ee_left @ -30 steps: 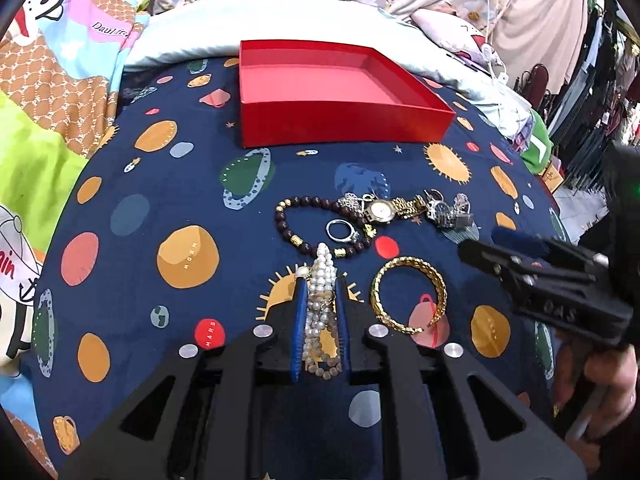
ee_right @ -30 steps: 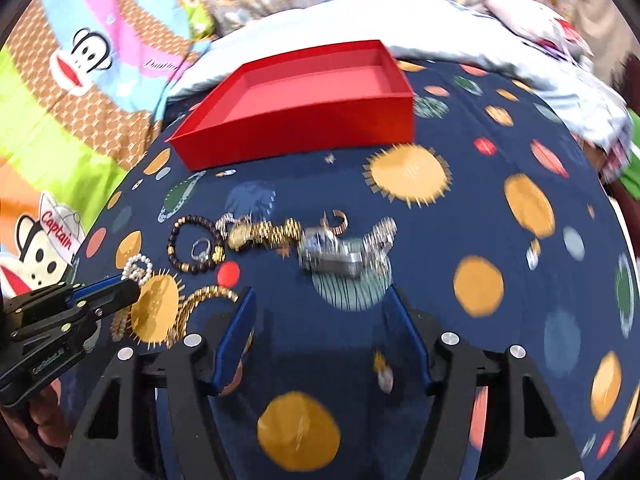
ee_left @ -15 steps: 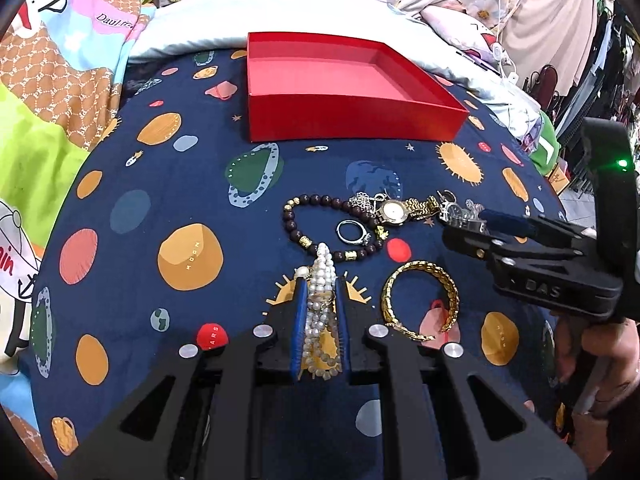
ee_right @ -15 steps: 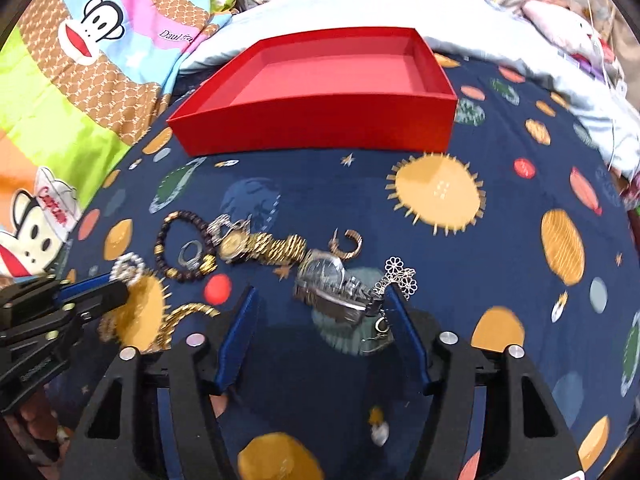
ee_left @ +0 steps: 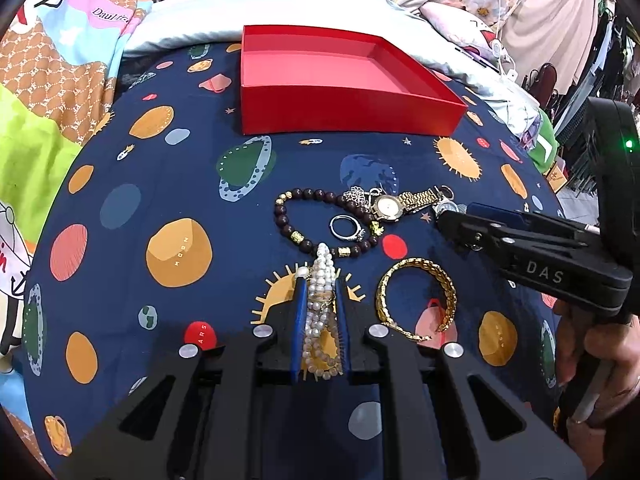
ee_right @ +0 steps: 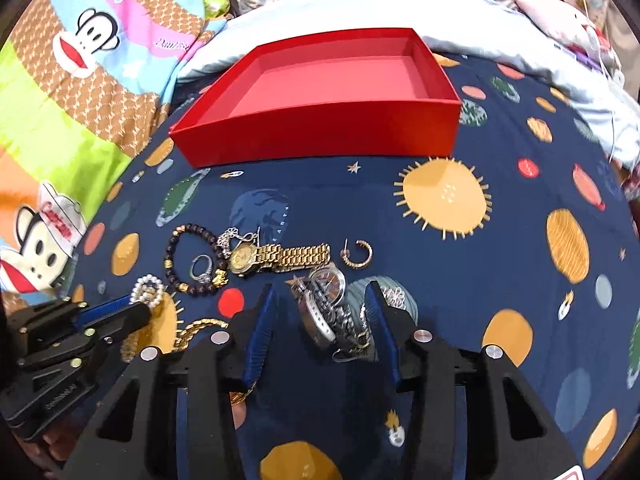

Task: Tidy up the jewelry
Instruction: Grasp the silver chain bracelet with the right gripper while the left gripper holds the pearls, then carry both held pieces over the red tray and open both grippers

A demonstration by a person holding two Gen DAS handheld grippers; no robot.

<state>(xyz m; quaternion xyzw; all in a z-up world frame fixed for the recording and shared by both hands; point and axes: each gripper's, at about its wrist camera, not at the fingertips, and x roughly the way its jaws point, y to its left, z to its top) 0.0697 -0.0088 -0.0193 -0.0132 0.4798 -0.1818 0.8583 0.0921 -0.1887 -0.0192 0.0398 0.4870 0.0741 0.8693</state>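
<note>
My left gripper is shut on a white pearl bracelet that lies on the dark blue planet-print cloth. In the right wrist view my right gripper straddles a silver watch. Its jaws are closing, and a gap still shows on the watch's left side. An empty red box stands beyond. Between box and grippers lie a dark bead bracelet, a ring, a gold watch, a gold chain bangle and a hoop earring.
A silver flower piece lies just outside my right gripper's right finger. A pale quilt and cartoon-print bedding border the cloth at the back and left. A hand holds the right gripper.
My right gripper has moved over the silver watch and its jaws have narrowed around it. The left gripper has kept still with the pearls.
</note>
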